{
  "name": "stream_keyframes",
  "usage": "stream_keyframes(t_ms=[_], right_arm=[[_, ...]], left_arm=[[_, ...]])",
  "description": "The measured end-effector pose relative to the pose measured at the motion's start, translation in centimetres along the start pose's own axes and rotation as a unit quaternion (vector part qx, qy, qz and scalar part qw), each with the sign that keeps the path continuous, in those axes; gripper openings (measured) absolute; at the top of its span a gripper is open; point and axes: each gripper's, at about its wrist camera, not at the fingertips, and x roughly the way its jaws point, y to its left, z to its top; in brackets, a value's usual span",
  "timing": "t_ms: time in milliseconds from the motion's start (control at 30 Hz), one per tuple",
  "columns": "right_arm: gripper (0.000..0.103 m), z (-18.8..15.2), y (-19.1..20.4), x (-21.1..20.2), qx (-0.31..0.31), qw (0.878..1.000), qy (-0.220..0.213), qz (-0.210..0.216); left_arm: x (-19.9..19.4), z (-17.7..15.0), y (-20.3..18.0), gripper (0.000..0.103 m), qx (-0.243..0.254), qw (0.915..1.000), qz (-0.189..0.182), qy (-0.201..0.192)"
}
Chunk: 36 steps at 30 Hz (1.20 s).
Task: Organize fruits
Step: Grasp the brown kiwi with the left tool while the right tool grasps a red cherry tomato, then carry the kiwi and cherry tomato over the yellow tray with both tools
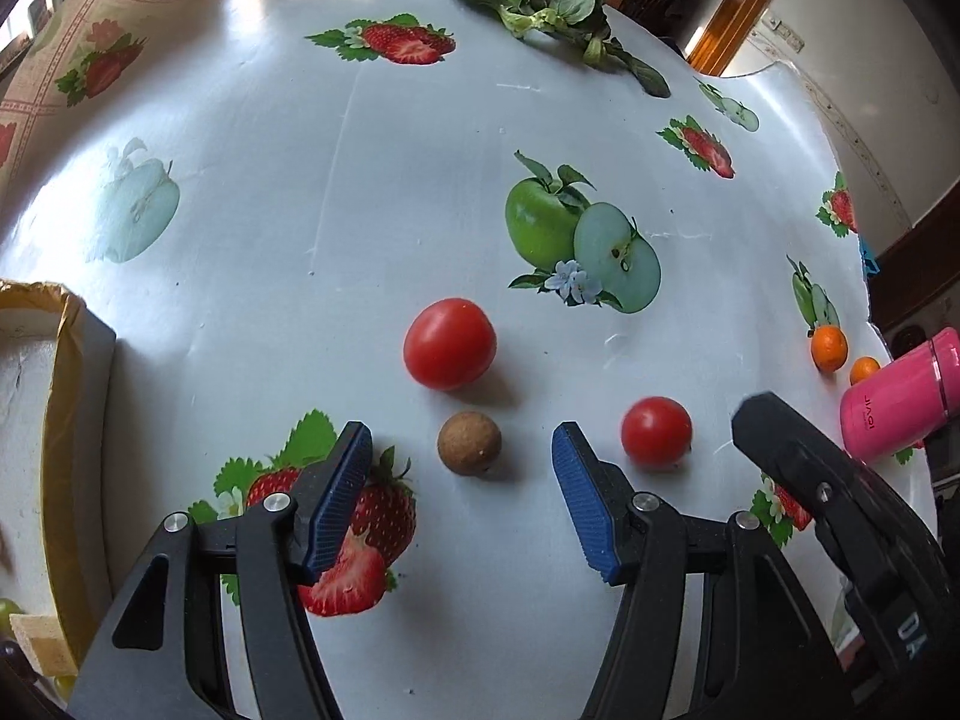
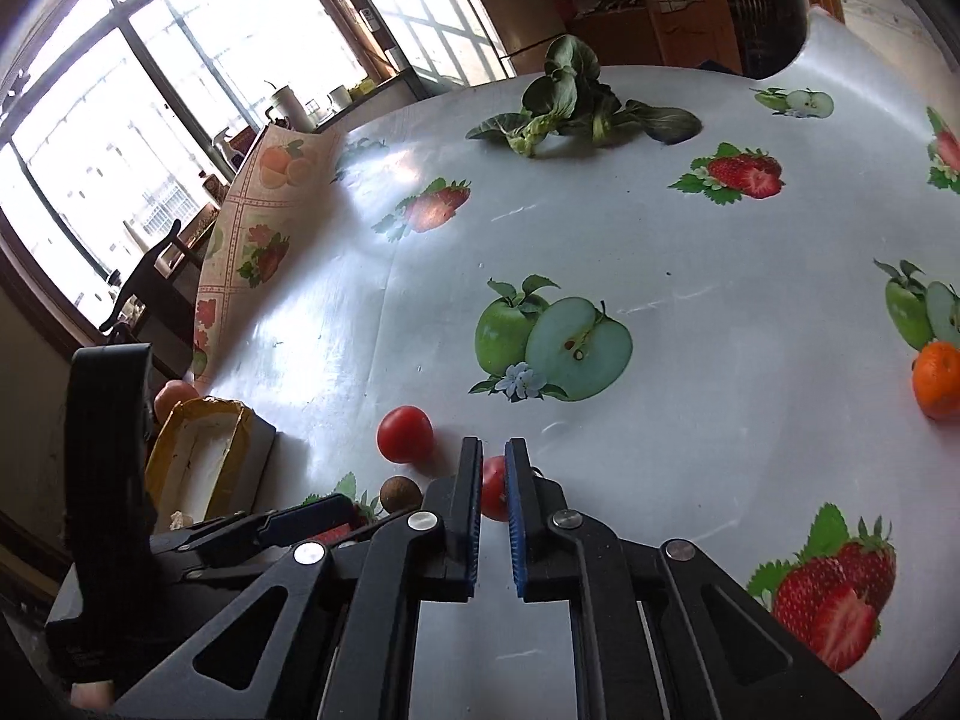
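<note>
Red fruit: two tomatoes lie on the worktop point(image 1: 360, 192), a larger tomato point(image 1: 449, 343) further out and a smaller tomato point(image 1: 656, 432) to its right, well apart from each other
Brown fruit: a small round brown fruit point(image 1: 468, 441), rough-skinned and possibly a longan, sits just in front of the larger tomato
Orange fruit: two tangerines point(image 1: 828, 348) rest near the worktop's right edge, beside a pink flask point(image 1: 900, 405)
Container: a yellow-rimmed foam box point(image 1: 36, 396) stands at the left edge, the likely place for sorted fruit
Left gripper point(image 1: 462, 450): jaws wide apart and empty, poised above the brown fruit, which shows in the gap between the blue pads without being touched
Right gripper point(image 2: 493, 480): jaws drawn almost together with nothing gripped; the smaller tomato shows through the narrow gap but lies beyond the tips, not between the pads
Step in hand: judged to be the pick of the brown fruit by the left gripper
How to do it well: lower straight down until both pads flank the fruit's widest part, keep it centred so it cannot roll out sideways, then close gently
Risk: a round fruit on slick oilcloth may skid if one pad touches first
Elsewhere: leafy greens point(image 1: 558, 6) lie at the far side, clear of the work
</note>
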Motion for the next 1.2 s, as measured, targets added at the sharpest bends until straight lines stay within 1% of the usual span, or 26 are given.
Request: stream_keyframes(t_ms=[33, 67, 100, 133, 167, 200, 233, 267, 333, 400, 500, 567, 600, 633, 700, 867, 1067, 1200], right_arm=[[0.007, -0.3, -0.1, -0.5, 0.0, 1.0, -0.001, -0.002], [0.007, -0.5, -0.2, -0.7, -0.007, 1.0, 0.002, -0.012], [0.008, -0.8, -0.1, -0.5, -0.016, 1.0, 0.013, -0.021], [0.015, -0.9, -0.2, -0.2, -0.021, 0.999, 0.024, -0.026], [0.019, -0.9, -0.4, 0.0, -0.021, 0.999, 0.028, -0.032], [0.037, -0.9, -0.6, 0.1, -0.018, 0.999, 0.029, -0.032], [0.051, -0.9, -0.7, 0.2, -0.015, 0.999, 0.027, -0.03], [0.053, -1.0, -0.9, 0.1, -0.014, 0.999, 0.024, -0.031], [0.053, -0.8, -0.8, 0.6, -0.015, 0.999, 0.031, -0.026], [0.053, -0.6, -0.4, 1.5, -0.02, 0.999, 0.041, -0.018], [0.053, -0.5, 0.7, 3.6, -0.043, 0.996, 0.068, -0.025], [0.046, -0.8, 1.3, 5.1, -0.057, 0.994, 0.086, -0.034], [0.031, -1.1, 1.6, 5.3, -0.07, 0.993, 0.087, -0.045], [0.031, -1.3, 1.9, 5.2, -0.076, 0.992, 0.082, -0.051], [0.031, -1.8, 2.1, 4.5, -0.067, 0.993, 0.082, -0.05], [0.031, -3.4, 3.3, 0.7, -0.058, 0.996, 0.058, -0.035], [0.031, -5.3, 5.2, -3.6, -0.038, 0.999, 0.039, -0.004], [0.031, -6.5, 7.1, -5.5, -0.042, 0.998, 0.036, 0.011]], left_arm=[[0.2, 0.1, -0.4, 0.06, 0.008, 0.9999, 0.009, -0.003], [0.3, 0.1, -0.6, 0.049, 0.017, 0.9997, 0.015, -0.006], [0.2, 0.1, -0.8, 0.026, 0.027, 0.9995, 0.013, -0.007], [0.3, 0.0, -0.9, 0.018, 0.034, 0.9994, 0.003, -0.003], [0.2, 0.0, -0.9, 0.018, 0.036, 0.9993, -0.005, -0.001], [0.2, -0.2, -1.0, 0.018, 0.039, 0.9992, -0.009, 0.002], [0.0, -0.4, -1.0, 0.018, 0.043, 0.999, -0.009, 0.004], [-0.2, -0.6, -0.8, 0.018, 0.042, 0.999, -0.011, 0.006], [-0.7, -1.2, 0.0, 0.018, 0.027, 0.9994, -0.021, 0.009], [-1.5, -2.1, 0.9, 0.018, 0.016, 0.9996, -0.023, 0.01], [-2.7, -3.4, 2.1, 0.018, -0.001, 0.9996, -0.026, 0.011], [-3.5, -4.1, 2.7, 0.018, -0.008, 0.9995, -0.027, 0.011], [-3.9, -4.4, 2.9, 0.018, -0.011, 0.9995, -0.029, 0.011], [-4.2, -4.6, 3.1, 0.018, -0.014, 0.9994, -0.03, 0.01], [-4.9, -5.2, 3.4, 0.018, -0.017, 0.9995, -0.027, 0.007], [-6.7, -6.2, 3.9, 0.018, -0.024, 0.9992, -0.032, -0.003], [-9.4, -7.0, 3.7, 0.018, -0.01, 0.9995, -0.019, -0.023], [-10.9, -7.7, 3.8, 0.018, -0.004, 0.9994, -0.014, -0.03]])
